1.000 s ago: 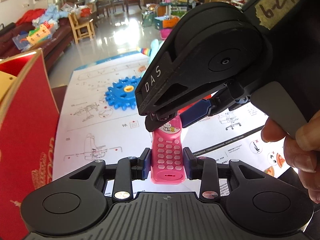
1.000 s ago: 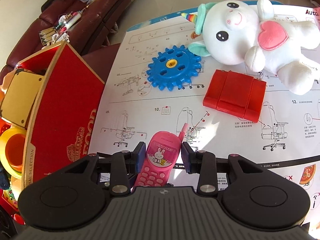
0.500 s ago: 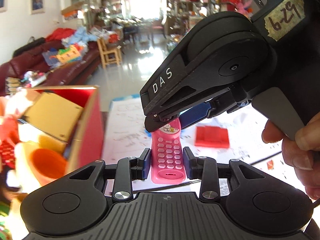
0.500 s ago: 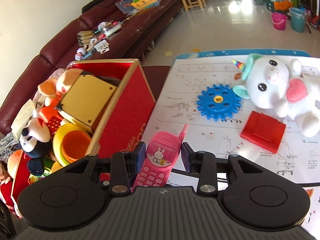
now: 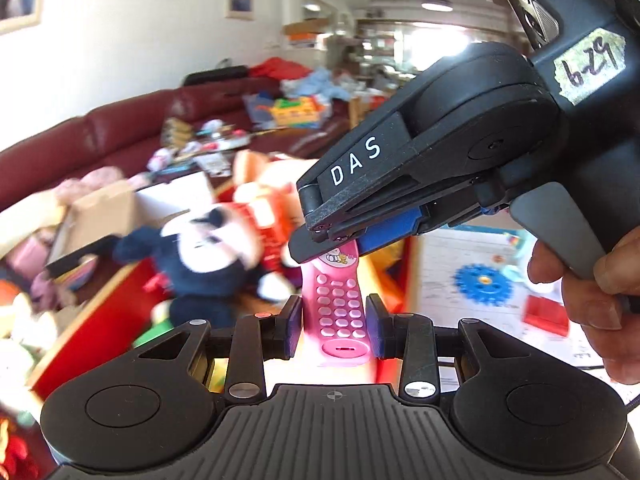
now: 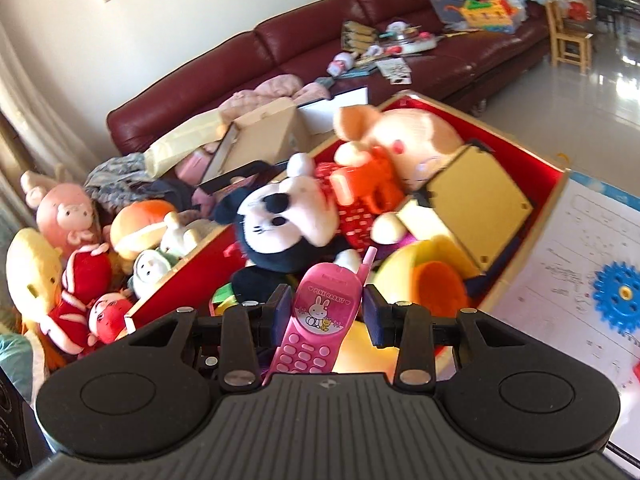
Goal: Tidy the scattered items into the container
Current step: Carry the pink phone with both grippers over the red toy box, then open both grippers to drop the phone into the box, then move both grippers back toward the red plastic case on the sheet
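Nearest, left gripper [image 5: 333, 326] closed on the keypad end of a pink toy phone [image 5: 338, 304]; right gripper [image 6: 325, 314] pinching its screen end, slightly tilted; held above a red box [image 6: 554, 184] packed with toys, a black-and-white mouse plush [image 6: 280, 220] just beyond; further right, blue gear [image 6: 620, 298] on a printed sheet [image 6: 560, 264].
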Available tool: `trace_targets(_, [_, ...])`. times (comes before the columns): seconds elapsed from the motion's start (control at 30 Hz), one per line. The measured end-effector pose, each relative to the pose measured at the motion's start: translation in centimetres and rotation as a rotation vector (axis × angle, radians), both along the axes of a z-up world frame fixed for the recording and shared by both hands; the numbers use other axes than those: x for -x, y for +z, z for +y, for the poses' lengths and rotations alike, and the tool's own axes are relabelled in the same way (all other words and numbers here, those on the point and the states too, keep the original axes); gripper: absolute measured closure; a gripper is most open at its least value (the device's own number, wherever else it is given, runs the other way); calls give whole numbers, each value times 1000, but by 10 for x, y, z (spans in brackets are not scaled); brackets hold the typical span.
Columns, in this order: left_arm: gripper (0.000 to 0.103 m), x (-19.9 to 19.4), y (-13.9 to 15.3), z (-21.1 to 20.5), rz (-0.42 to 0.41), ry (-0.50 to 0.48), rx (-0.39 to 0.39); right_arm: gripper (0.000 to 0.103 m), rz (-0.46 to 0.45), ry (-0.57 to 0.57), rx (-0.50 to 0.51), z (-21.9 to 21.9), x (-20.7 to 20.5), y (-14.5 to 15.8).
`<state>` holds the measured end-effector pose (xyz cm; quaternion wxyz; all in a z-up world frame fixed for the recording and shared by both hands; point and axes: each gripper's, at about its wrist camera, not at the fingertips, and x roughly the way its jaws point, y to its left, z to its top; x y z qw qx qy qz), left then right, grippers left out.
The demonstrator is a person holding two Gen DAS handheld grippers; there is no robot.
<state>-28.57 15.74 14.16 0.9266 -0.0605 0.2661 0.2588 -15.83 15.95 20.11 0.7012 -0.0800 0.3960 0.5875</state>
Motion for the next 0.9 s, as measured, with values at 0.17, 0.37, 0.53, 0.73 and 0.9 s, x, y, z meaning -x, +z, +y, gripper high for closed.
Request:
trace_targets(0.17, [29, 23, -2, 21, 23, 131, 67, 26, 11, 62, -19, 21, 15, -1])
trace_targets(0.37, [5, 26, -4, 16, 35, 144, 80, 20, 41, -19, -20, 5, -4, -8])
trace_targets(0.53, [4, 10, -14, 21, 42, 103, 120, 17, 72, -65, 11, -4, -17, -23])
trace_targets(0.73, [4, -4, -22, 27, 52, 78, 121, 16, 120, -108, 21, -14, -32, -34])
trace_targets(0.9, [4, -14, -18, 27, 49, 68, 102, 15, 142, -137, 7, -21, -43, -36])
